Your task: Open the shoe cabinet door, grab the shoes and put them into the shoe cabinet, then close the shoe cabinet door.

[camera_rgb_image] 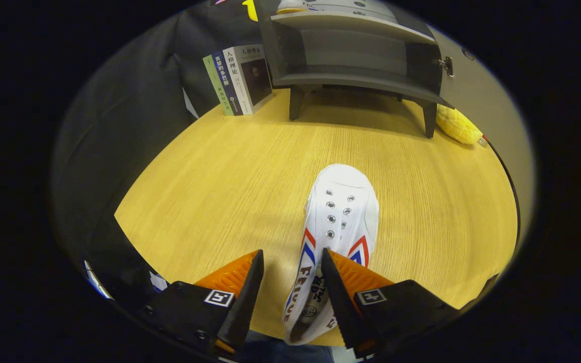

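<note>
Shoe cabinet (356,55) stands well beyond the hand-held gripper (292,264), at the far side of the bench (230,191). Its door (477,85) appears swung open to the right, exposing 2 empty shelves; step 1 is judged complete. 1 white shoe (343,212) lies on the bench, toe pointing toward the cabinet, heel end between the fingers. The jaws stand moderately apart; the right finger is at or near the shoe's side, the left clear of it, so no grip is established. Outstanding: grasping, placing inside, closing the door. Books (240,80) stand left of the cabinet.
</note>
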Demonstrator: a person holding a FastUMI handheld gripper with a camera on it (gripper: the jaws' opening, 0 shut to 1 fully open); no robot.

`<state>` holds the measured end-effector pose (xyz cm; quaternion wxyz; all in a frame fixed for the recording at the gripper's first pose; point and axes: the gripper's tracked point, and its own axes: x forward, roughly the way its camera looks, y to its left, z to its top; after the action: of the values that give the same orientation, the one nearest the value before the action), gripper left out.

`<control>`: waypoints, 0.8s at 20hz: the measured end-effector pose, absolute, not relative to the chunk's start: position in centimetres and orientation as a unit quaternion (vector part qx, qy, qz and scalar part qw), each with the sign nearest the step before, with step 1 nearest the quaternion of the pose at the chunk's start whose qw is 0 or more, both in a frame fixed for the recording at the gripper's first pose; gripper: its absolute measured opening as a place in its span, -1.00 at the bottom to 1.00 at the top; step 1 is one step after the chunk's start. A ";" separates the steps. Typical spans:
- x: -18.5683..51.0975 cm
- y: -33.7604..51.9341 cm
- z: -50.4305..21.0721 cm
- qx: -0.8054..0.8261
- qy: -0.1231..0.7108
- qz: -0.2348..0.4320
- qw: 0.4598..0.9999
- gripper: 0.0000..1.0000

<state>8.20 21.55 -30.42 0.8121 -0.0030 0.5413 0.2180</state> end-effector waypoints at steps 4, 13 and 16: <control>8.9 20.5 -31.4 -0.009 0.553 0.184 0.813 0.04; 8.8 20.7 -31.3 0.022 0.547 0.203 0.812 -0.97; 9.6 20.4 -30.0 0.049 0.528 0.208 0.822 -0.97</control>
<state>9.64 20.38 -29.99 0.8217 0.0494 0.5282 0.2081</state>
